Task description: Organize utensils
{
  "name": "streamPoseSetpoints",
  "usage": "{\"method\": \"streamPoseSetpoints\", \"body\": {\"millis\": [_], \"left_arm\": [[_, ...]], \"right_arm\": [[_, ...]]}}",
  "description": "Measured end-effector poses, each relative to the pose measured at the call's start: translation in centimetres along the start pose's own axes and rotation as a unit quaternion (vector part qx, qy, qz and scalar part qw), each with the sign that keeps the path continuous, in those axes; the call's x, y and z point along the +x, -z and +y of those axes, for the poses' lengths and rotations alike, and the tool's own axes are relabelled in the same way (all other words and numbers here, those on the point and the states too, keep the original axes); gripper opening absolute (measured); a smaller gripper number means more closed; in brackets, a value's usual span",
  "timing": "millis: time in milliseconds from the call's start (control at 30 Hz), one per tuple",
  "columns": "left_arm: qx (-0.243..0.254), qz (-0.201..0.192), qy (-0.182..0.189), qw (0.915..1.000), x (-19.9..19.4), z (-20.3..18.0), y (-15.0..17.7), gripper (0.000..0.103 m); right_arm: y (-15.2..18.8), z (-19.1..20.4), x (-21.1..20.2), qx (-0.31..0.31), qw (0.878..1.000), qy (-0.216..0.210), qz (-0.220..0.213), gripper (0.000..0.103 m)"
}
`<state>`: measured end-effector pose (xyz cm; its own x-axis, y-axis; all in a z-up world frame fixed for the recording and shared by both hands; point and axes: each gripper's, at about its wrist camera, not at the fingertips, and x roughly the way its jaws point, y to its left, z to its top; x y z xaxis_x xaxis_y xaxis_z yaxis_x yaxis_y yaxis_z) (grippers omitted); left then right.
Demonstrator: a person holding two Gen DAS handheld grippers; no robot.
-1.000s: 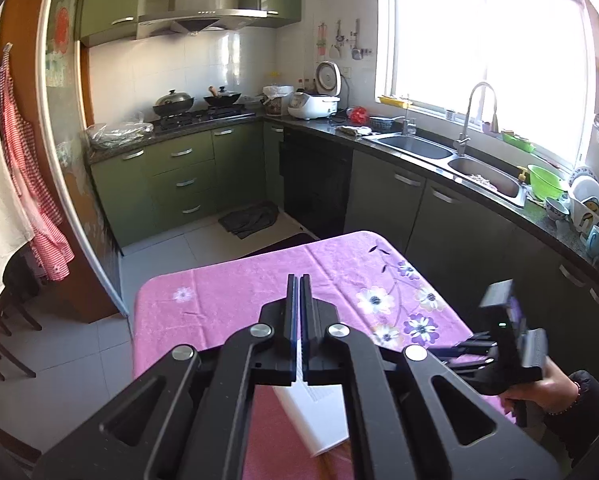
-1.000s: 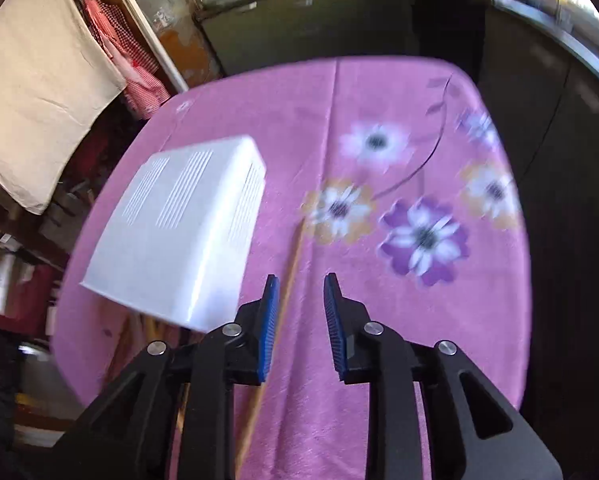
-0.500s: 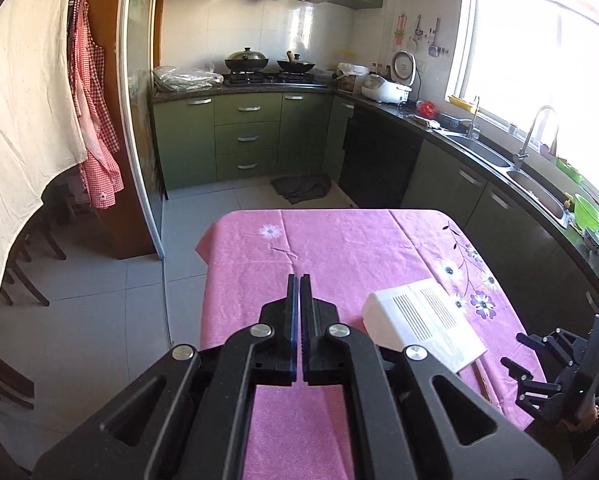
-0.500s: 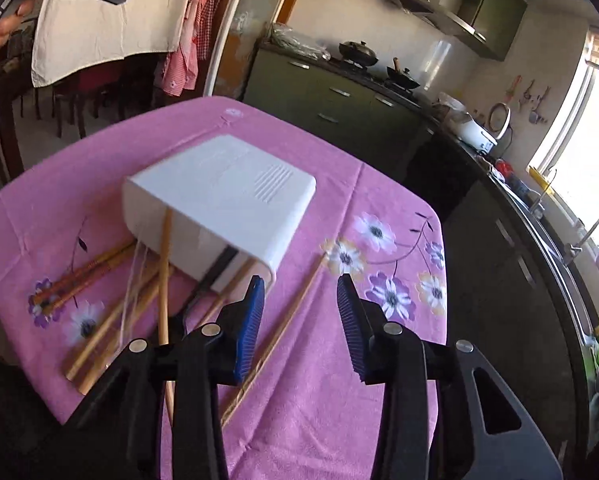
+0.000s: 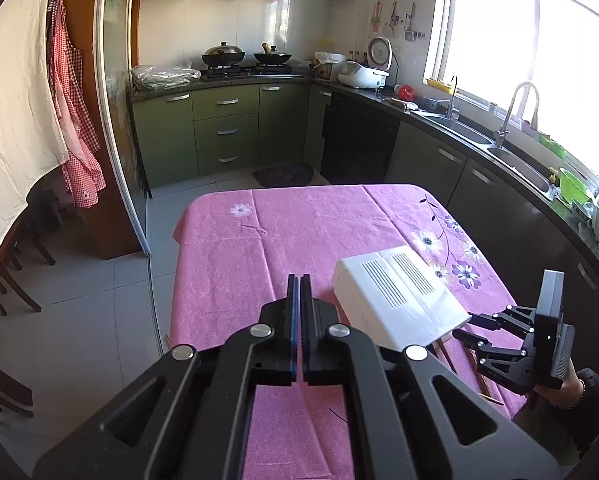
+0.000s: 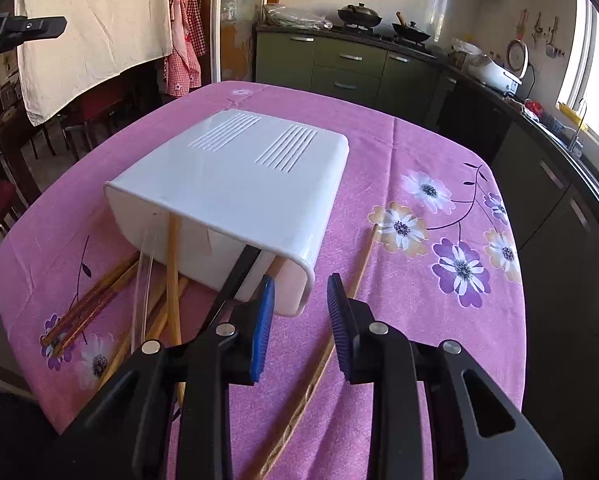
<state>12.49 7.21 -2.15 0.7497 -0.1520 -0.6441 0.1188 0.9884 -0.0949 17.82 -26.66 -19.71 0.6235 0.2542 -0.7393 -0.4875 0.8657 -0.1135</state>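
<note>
Your right gripper (image 6: 299, 300) hangs low over the pink cloth (image 6: 399, 320), jaws spread partway and just closing in a little, nothing between them. Just ahead of the left jaw lies the white holder (image 6: 235, 184), tipped on its side, its open mouth facing you. Chopsticks (image 6: 171, 272) spill out of that mouth to the left of your jaws; one lone chopstick (image 6: 331, 344) runs under the right jaw.

Those sticks look light, stiff and thin, so they'll probably roll or slip. Pinch one near its middle, across the shaft, flat pads square on. The holder looks like light, smooth plastic; take it by the rim wall at the mouth, not the broad slatted face.

Your left gripper (image 5: 299, 292) has its jaws pressed together, empty, with the holder off to their right.
</note>
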Motion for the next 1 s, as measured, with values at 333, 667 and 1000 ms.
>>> {"method": "streamPoseSetpoints", "body": {"millis": [333,667,1000], "left_arm": [[0.026,0.042,0.008,0.9987,3.8,-1.9,4.2,0.001],[0.108,0.049,0.108,0.9871,4.9,-9.7,9.9,0.002],[0.087,-0.004,0.063,0.9942,1.7,-6.9,7.6,0.002]], "right_arm": [[-1.2,-1.6,1.5,0.061,0.997,-0.026,0.042,0.005],[-1.3,-1.6,0.8,0.056,0.996,-0.033,0.057,0.010],[-0.4,5.2,-5.5,-0.141,0.988,0.034,-0.056,0.023]]}}
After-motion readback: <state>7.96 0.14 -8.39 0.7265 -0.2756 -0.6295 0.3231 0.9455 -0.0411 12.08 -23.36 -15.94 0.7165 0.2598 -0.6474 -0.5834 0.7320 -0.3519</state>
